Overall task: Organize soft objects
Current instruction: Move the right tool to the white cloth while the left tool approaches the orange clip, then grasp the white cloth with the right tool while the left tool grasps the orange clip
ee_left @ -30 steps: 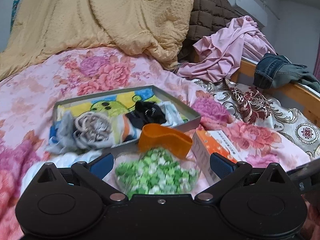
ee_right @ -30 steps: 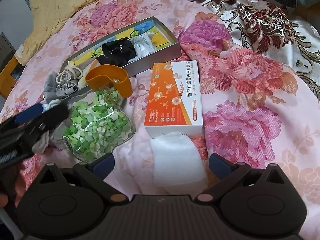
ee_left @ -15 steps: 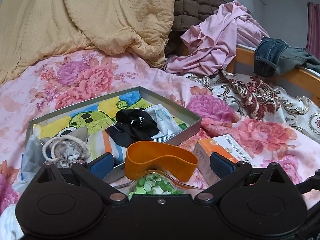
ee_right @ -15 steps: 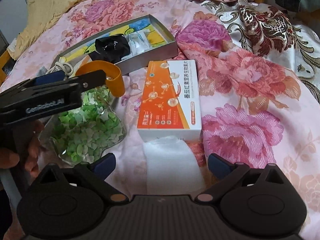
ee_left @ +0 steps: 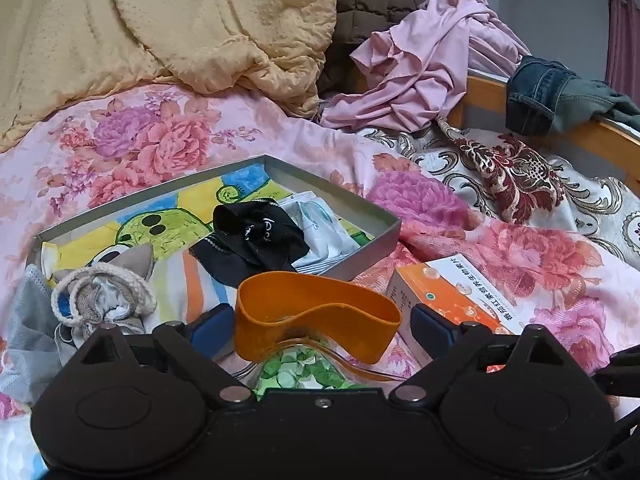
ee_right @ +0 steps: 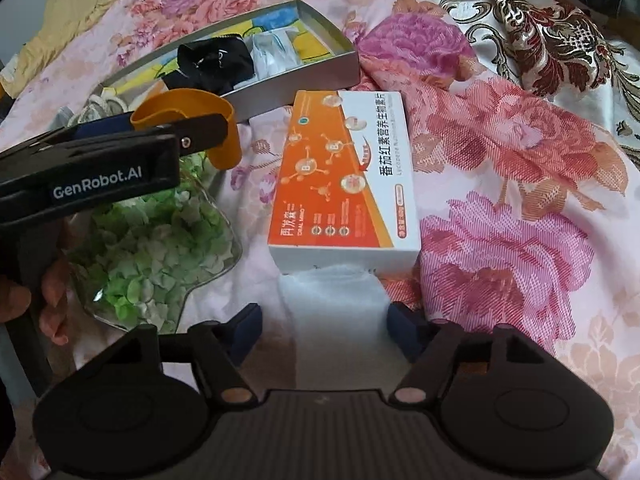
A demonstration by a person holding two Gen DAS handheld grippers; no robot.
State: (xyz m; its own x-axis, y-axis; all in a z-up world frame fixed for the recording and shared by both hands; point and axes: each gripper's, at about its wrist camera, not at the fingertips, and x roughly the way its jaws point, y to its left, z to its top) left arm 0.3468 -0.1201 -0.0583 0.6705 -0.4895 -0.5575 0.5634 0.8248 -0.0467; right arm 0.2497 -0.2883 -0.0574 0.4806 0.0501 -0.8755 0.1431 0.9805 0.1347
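my left gripper [ee_left: 322,322], lower centre of its frame, jaws just narrowed a bit, still spread around the orange band [ee_left: 316,312], not pinching. my right gripper [ee_right: 322,322] jaws have been closing on the white cloth [ee_right: 334,300] at lower centre, pads near its edges, no squeeze yet. grey tray [ee_left: 384,240] mid-frame takes both, i'd guess.

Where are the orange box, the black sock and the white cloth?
orange box [ee_right: 344,184]: right wrist view, middle of its printed top face.
black sock [ee_left: 256,236]: left wrist view, centre of the bundle in the tray.
white cloth [ee_right: 336,308]: right wrist view, middle of the fabric.
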